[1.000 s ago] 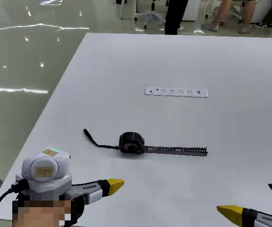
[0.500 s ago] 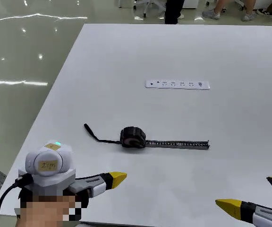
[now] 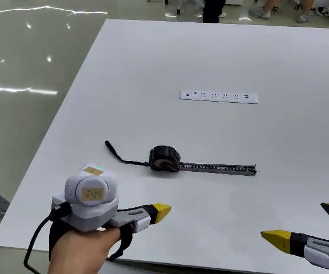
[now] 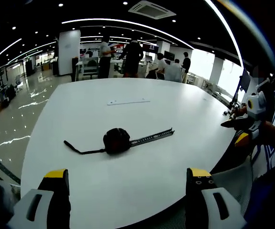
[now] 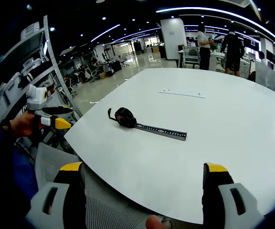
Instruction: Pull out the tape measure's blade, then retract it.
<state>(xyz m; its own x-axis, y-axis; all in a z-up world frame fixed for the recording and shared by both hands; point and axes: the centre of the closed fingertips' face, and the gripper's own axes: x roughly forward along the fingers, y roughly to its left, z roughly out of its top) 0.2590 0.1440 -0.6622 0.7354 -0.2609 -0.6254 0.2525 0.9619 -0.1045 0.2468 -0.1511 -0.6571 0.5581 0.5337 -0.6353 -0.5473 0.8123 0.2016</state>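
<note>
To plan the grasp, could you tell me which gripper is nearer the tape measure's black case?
The left gripper, hovering in front of the case; the right gripper is off toward the blade's tip.

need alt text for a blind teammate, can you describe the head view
A black tape measure lies on a white table with its blade pulled out to the right and a strap trailing left. Nearer the camera, the left gripper and right gripper hover open, clear of it; a white power strip lies beyond.
</note>
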